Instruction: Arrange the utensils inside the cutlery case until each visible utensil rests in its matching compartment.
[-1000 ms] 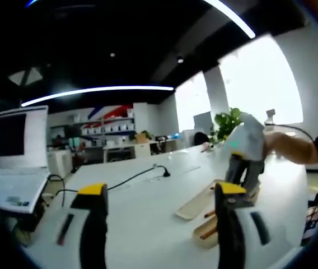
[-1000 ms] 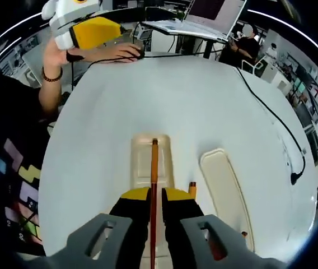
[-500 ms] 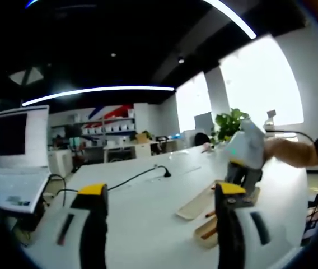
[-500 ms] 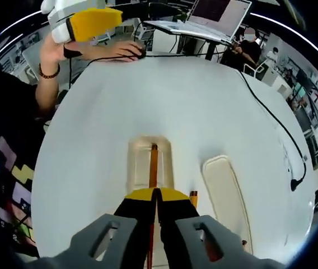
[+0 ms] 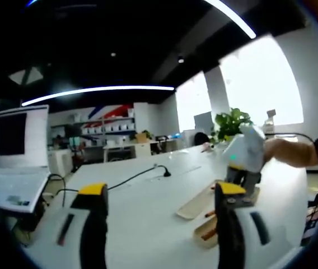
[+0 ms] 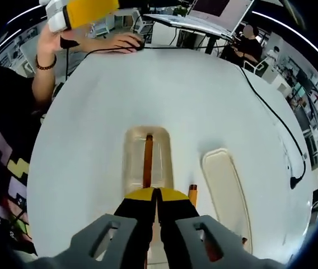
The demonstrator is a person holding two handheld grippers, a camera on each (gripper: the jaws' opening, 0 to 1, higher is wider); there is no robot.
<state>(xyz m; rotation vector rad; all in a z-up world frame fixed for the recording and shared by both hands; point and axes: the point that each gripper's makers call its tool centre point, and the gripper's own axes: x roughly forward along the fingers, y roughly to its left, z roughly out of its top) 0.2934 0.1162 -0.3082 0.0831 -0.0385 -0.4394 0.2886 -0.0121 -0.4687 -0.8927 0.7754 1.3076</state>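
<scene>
1. The cutlery case (image 6: 148,162) lies on the white table (image 6: 164,95); a wooden utensil (image 6: 147,159) rests lengthwise inside.
2. Its lid (image 6: 226,193) lies just right.
3. The right gripper (image 6: 156,196) is closed, whether on that utensil is unclear.
4. The left gripper (image 5: 159,193) gapes wide, holding nothing.

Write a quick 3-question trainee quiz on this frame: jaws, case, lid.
1. True or false: in the right gripper view, the right gripper has its jaws shut on the brown utensil handle that lies in the cutlery case.
2. Multiple choice: where is the case lid in that view? A) on the case B) flat on the white table, apart from the case C) held in the left gripper
3. Fill in: in the left gripper view, the left gripper has its jaws ____.

Key: 1 true; 2 B; 3 open
</scene>
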